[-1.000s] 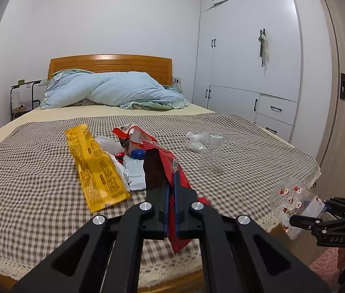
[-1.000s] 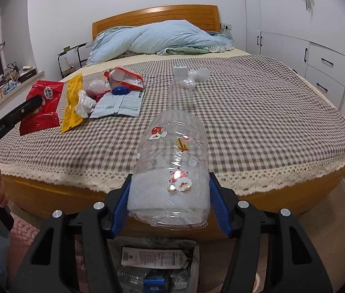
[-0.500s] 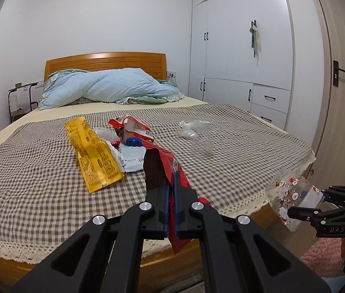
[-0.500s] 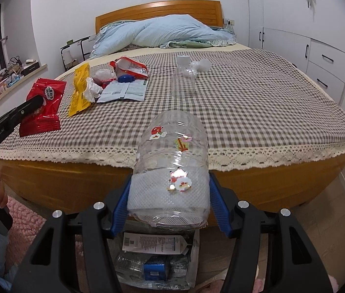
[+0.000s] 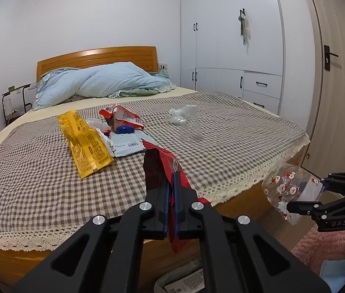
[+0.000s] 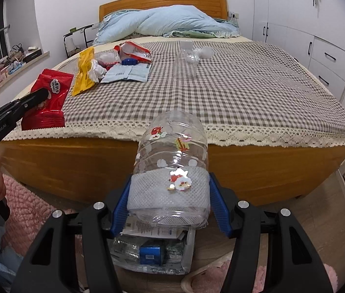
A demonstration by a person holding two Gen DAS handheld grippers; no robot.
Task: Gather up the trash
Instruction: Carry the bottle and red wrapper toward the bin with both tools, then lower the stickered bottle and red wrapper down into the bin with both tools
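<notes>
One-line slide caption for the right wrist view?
Right gripper clamps a sticker-covered clear plastic bottle above a floor trash bag beside the bed.

Glossy foil wrapper [image 5: 162, 168] (crinkled), clear plastic bottle [image 6: 172, 171]

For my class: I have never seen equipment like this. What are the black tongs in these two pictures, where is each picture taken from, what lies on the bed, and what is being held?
There is no robot here. A person holds a two-finger gripper in each hand, and each gripper carries a wide-angle camera looking forward along its fingers. One picture comes from the left gripper, the other from the right gripper.

The left gripper is shut on a red snack wrapper. The right one clamps a clear plastic bottle with Santa stickers.

On the checked bedspread lie more litter: a yellow wrapper, a pale blue packet, a small clear bottle and crumpled tissue.

Below the bed's edge on the floor sits a bag of collected rubbish.
</notes>
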